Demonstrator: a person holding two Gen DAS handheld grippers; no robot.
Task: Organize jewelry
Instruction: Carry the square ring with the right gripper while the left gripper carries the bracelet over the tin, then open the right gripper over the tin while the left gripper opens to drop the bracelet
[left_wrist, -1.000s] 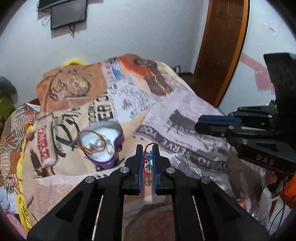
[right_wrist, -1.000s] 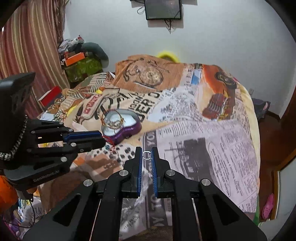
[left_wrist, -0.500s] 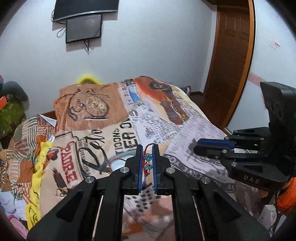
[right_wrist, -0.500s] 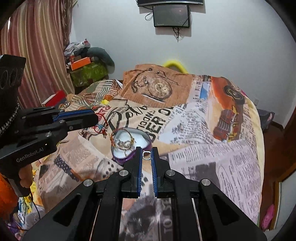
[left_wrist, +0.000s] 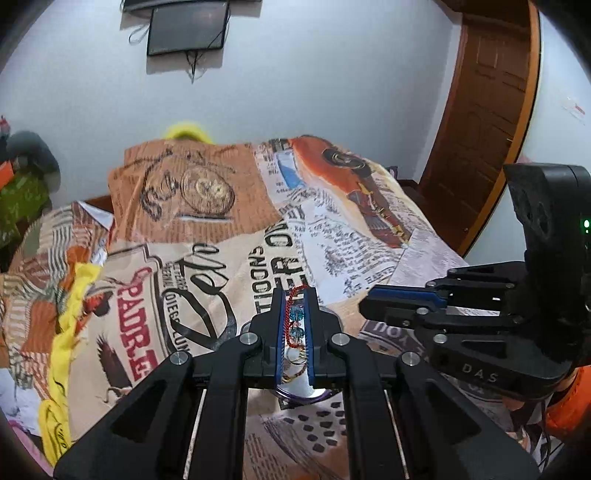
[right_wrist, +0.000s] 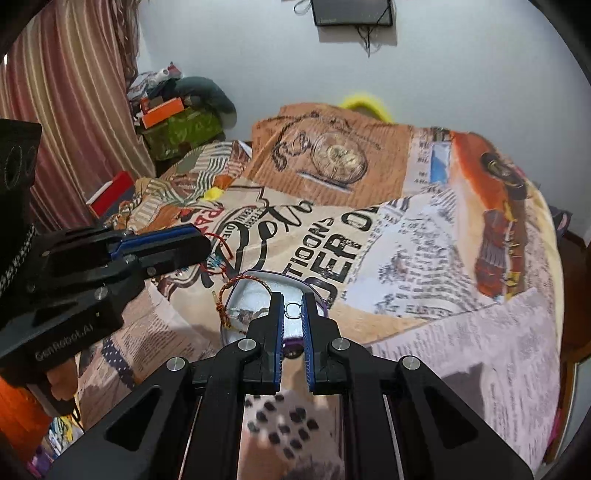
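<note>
The left gripper (left_wrist: 294, 320) has its fingers clamped on a red thread bracelet (left_wrist: 295, 322) strung with blue beads, the thread looping out past the fingertips. It hangs just above a heart-shaped purple tin (right_wrist: 255, 295) with a silvery inside, which rests on the bed (right_wrist: 461, 350) under a bedspread printed with newspaper text, a pocket watch and an old car. Another thread bracelet (right_wrist: 225, 299) in orange and gold lies draped over the tin's left rim, partly inside it. The right gripper (right_wrist: 293, 310) has its fingers pressed together on a small silver ring (right_wrist: 293, 309), held right over the near part of the tin. In the left wrist view the right gripper (left_wrist: 402, 306) sits to the right, near the left one. A dark screen (left_wrist: 186, 27) hangs on the far wall, a wooden door (left_wrist: 484, 122) stands at far right, and striped curtains (right_wrist: 70, 110) hang at far left.
</note>
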